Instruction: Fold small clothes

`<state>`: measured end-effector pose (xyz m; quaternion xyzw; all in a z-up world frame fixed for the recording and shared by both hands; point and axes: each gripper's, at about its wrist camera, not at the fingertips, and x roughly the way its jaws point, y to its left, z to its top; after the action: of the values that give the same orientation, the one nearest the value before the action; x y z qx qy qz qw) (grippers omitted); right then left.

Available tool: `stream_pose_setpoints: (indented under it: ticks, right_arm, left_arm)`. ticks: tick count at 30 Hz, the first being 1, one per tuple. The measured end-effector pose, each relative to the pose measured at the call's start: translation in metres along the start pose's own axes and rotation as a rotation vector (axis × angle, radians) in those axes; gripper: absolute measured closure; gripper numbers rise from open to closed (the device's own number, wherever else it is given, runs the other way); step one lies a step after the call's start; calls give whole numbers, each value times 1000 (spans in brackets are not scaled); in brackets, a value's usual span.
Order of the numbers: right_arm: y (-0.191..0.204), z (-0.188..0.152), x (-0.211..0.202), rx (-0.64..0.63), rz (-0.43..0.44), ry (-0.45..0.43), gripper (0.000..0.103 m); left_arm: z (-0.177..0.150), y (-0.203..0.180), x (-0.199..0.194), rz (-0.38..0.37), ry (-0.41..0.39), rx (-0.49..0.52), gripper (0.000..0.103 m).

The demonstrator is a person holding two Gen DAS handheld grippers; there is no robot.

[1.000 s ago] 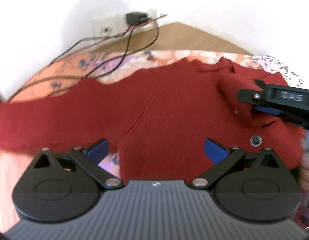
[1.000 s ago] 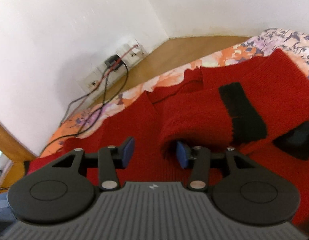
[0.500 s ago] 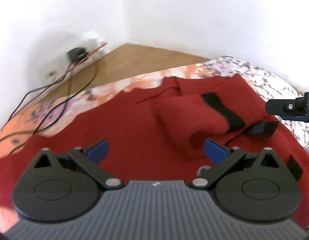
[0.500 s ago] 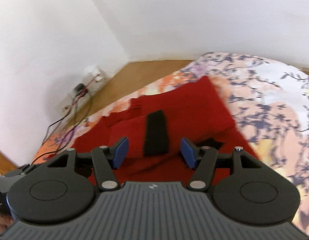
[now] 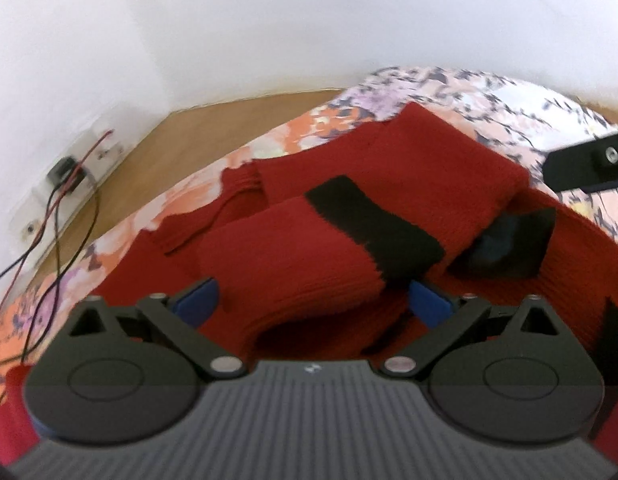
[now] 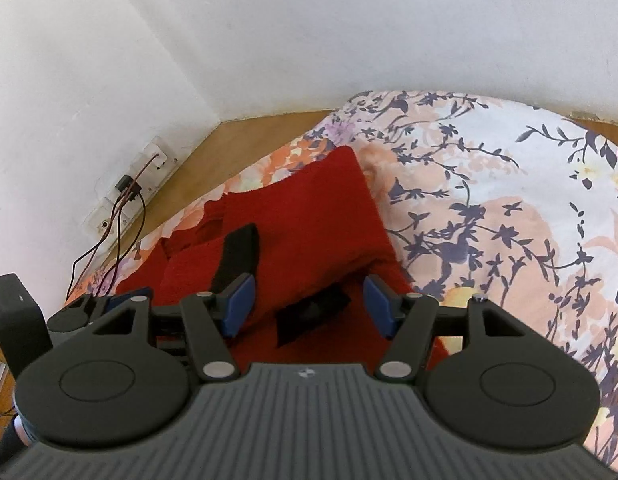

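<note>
Red knitted sweater lay partly folded on the floral bedspread, both grippers empty above it.

The floral bedspread (image 6: 509, 208) filled the right and far side, with wooden floor (image 5: 213, 140) and a white wall (image 6: 349, 20) beyond it. The red sweater (image 5: 429, 176) lay on the bedspread's left part, one sleeve with a black band (image 5: 373, 220) folded across the body. A wall socket strip (image 6: 129, 188) with trailing cables (image 5: 57, 216) sat far left. The left gripper (image 5: 313, 300) hung over the near sleeve end, jaws wide apart and holding nothing. The right gripper (image 6: 307, 304) hung over the sweater's right edge, its jaws likewise spread and empty.
</note>
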<state>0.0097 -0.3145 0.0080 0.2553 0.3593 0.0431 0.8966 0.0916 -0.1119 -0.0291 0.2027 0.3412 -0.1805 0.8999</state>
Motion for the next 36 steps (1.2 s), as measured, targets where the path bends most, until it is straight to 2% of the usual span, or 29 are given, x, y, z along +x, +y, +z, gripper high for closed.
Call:
stream_pose_setpoints:
  ticks: [1, 2, 5, 6, 7, 8, 9, 11, 16, 22, 25, 32, 34, 36]
  right_arm:
    - [-3, 0, 1, 2, 0, 2, 35]
    - [-6, 1, 2, 3, -3, 2, 35]
    - [-13, 1, 5, 6, -6, -1, 35]
    - [-15, 1, 6, 12, -2, 0, 35]
    - [-17, 1, 7, 17, 2, 2, 35]
    - [-19, 2, 8, 20, 6, 3, 35]
    - [-20, 2, 10, 22, 8, 5, 35]
    - [-22, 4, 13, 22, 13, 7, 35]
    - [-21, 8, 19, 14, 27, 12, 35]
    - [-18, 13, 29, -3, 36, 20, 35]
    - [-16, 14, 34, -11, 36, 30, 35]
    - [-10, 15, 43, -35, 29, 50, 35]
    - [-9, 15, 46, -36, 29, 58, 35]
    - [-9, 15, 48, -39, 29, 64, 35]
  left_arm:
    - [0, -4, 1, 11, -9, 18, 5]
    - [0, -6, 2, 18, -22, 33, 10]
    - [2, -10, 2, 29, -48, 52, 31]
    - [3, -11, 2, 36, -53, 52, 45]
    - [4, -10, 3, 43, -57, 49, 55]
    - [5, -9, 3, 44, -54, 47, 75]
    - [6, -6, 4, 29, -47, 34, 85]
    - [8, 1, 3, 7, -46, -17, 87]
    - [13, 25, -12, 15, -98, -170, 89]
    - [3, 61, -30, 92, -136, -385, 89]
    - [-8, 76, -32, 130, -122, -474, 89]
    - [-38, 99, -32, 187, -61, -604, 86]
    - [-48, 105, -33, 174, -38, -653, 79]
    - [-56, 110, -34, 153, -5, -702, 66]
